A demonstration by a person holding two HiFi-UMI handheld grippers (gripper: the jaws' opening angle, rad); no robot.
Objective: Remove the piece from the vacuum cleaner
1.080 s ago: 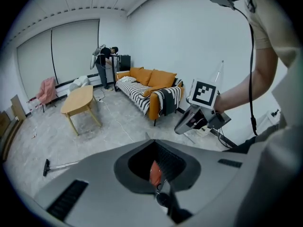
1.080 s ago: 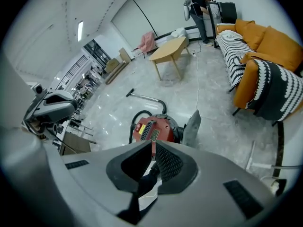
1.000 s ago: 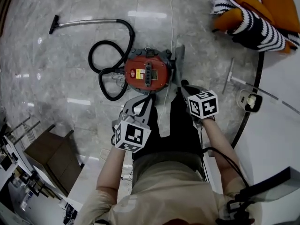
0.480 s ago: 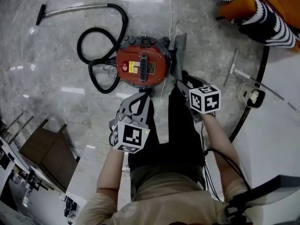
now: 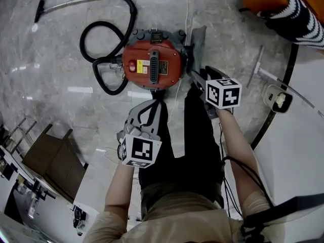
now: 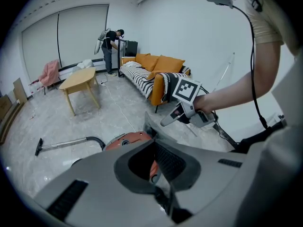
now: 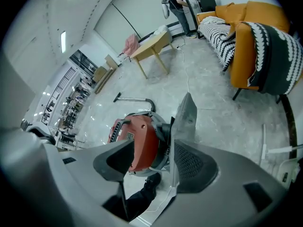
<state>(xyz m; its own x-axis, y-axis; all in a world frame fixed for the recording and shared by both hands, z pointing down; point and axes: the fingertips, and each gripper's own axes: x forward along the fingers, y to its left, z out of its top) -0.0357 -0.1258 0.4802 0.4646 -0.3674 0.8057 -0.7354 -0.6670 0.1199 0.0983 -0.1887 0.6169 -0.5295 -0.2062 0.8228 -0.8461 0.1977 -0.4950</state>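
Observation:
The red vacuum cleaner sits on the marble floor, its black hose looped to the left. A flat grey piece rises from its right side and runs back toward me. My right gripper is at that piece beside the vacuum cleaner. Its jaws are opening, and the piece stands against the right pad only. My left gripper is lower down, jaws nearly together on the piece's edge.
A metal wand lies at the far left. An orange sofa with a striped blanket stands at the right, with a white rod and a black curved base near it. A wooden cabinet is at my left.
The whole scene has slid upward in the head view. Both grippers keep about the same place relative to the vacuum cleaner and the grey piece.

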